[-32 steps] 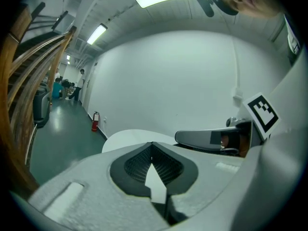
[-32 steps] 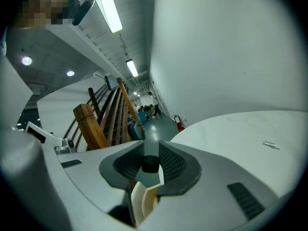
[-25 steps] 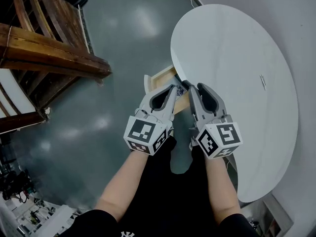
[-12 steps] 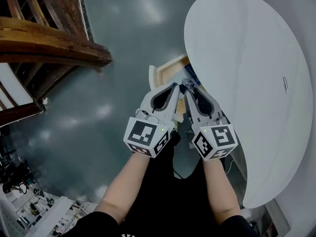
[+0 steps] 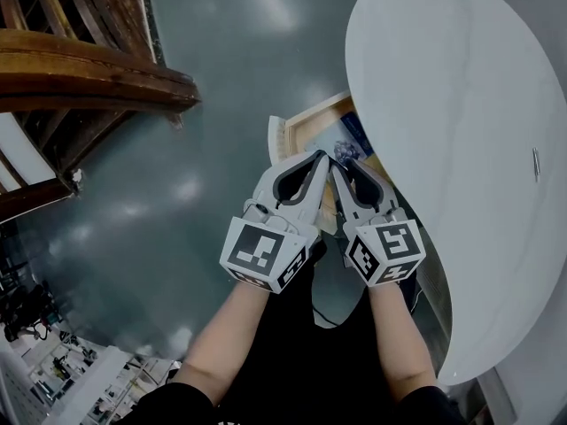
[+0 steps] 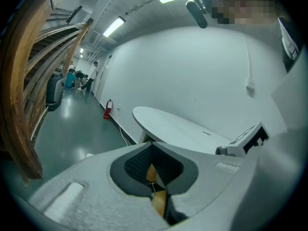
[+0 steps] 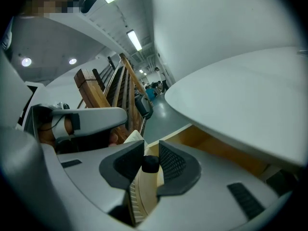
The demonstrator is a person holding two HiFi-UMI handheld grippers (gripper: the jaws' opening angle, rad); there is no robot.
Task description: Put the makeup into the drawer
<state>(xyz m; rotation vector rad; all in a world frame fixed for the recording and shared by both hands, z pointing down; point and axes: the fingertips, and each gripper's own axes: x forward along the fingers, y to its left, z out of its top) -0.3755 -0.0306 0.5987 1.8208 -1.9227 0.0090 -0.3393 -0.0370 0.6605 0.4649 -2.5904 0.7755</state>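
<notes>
Grey plastic grippers, two. Each carries one cube with black-and-white square markers: left cube, right cube. Patterns only, no readable text.

Left gripper: jaws nearly together, nothing between them.

Right gripper: jaws partly apart, clamped on one small makeup item. Only its black cap shows between the pads, and no label is legible.

Both tips sit side by side over the one open wooden drawer, so the makeup is at the drawer, in the jaws. I can't tell if it touches anything inside.

One blue packet lies in the drawer; its pale print is too small to read.

One round white table overhangs the drawer, far right. Glossy grey floor beyond it, brown wooden structure far left.
</notes>
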